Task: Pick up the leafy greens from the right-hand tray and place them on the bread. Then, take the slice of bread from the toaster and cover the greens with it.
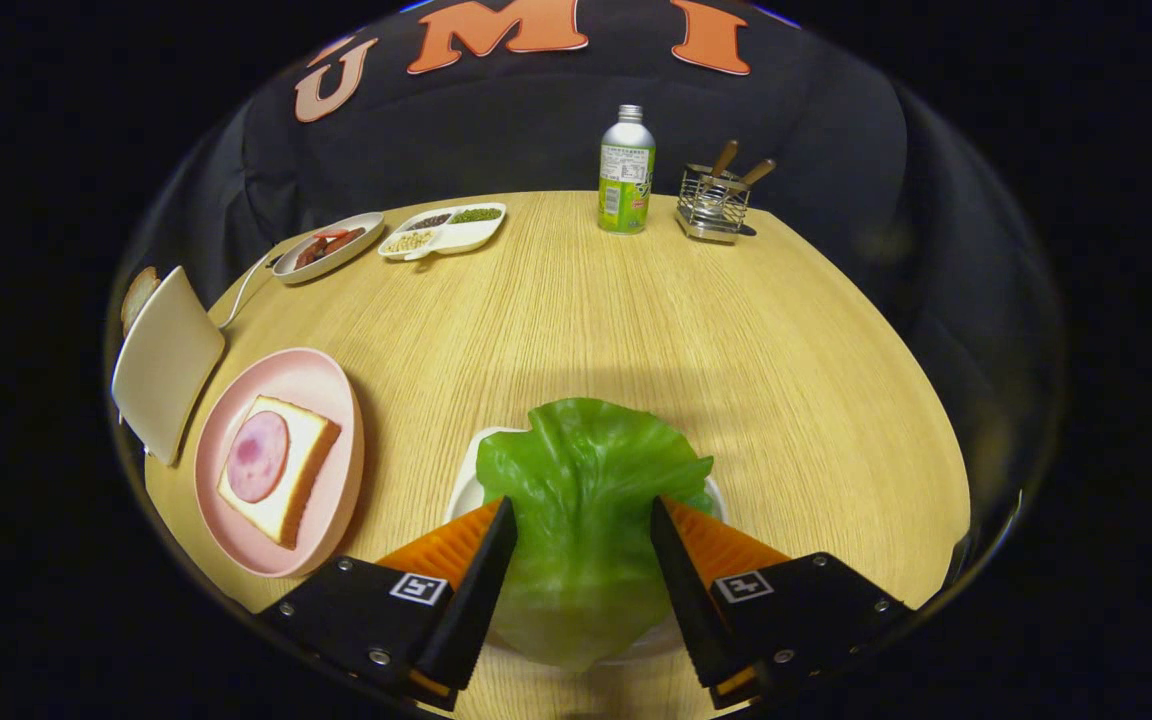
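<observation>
The gripper (583, 520) stands part open, its fingers flanking but not visibly pinching the lettuce leaf (586, 490) on its white tray (464, 490), with the ham-topped bread (278, 468) off to their left.

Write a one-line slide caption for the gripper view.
Gripper straddles the lettuce leaf on its white tray, beside ham-topped bread.

The wooden table (586, 320) had a pink plate (321, 385), toaster (164, 362), two snack trays, a bottle (626, 172), a wire utensil holder (711, 205) and a white tray (466, 490) under the gripper (583, 512), fingers apart beside the lettuce.
</observation>
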Demonstrator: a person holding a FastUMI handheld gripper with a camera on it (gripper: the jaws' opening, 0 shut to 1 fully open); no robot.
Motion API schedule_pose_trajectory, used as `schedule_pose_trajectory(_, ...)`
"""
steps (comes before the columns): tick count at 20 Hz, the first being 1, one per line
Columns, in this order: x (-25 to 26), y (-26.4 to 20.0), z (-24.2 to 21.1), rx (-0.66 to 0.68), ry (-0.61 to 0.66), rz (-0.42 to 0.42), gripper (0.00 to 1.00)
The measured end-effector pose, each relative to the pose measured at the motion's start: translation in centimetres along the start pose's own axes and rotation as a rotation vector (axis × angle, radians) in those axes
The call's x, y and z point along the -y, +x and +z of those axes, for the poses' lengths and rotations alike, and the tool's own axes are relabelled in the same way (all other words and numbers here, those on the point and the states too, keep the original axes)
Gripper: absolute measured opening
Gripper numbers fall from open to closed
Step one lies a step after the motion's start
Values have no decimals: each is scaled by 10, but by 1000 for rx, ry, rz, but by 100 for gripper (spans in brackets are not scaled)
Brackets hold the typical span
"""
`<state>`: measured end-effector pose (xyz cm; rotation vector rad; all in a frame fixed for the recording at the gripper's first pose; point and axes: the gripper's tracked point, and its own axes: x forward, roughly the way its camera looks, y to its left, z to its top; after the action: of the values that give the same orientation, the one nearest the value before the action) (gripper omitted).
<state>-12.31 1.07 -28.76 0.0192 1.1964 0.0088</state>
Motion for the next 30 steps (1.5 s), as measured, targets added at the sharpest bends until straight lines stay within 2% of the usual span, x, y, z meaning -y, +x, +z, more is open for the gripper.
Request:
schedule_pose_trajectory(3, -3, -1, 0, 5, -9, 11, 66)
schedule_pose_trajectory(5, -3, 1, 2, 14, -8, 11, 49)
schedule_pose_trajectory(6, -3, 2, 4, 20, -4, 7, 34)
schedule_pose_trajectory(7, -5, 3, 5, 29, 5, 15, 24)
schedule_pose_trajectory(8, -6, 3, 6, 35, 19, 23, 16)
schedule_pose_trajectory(10, -10, 1, 9, 51, 50, 45, 6)
schedule_pose_trajectory(14, -11, -9, 20, 107, 50, 56, 2)
schedule_pose_trajectory(20, -27, -31, 52, 207, 97, 131, 2)
schedule_pose_trajectory(30, -91, -63, 94, 330, 85, 319, 2)
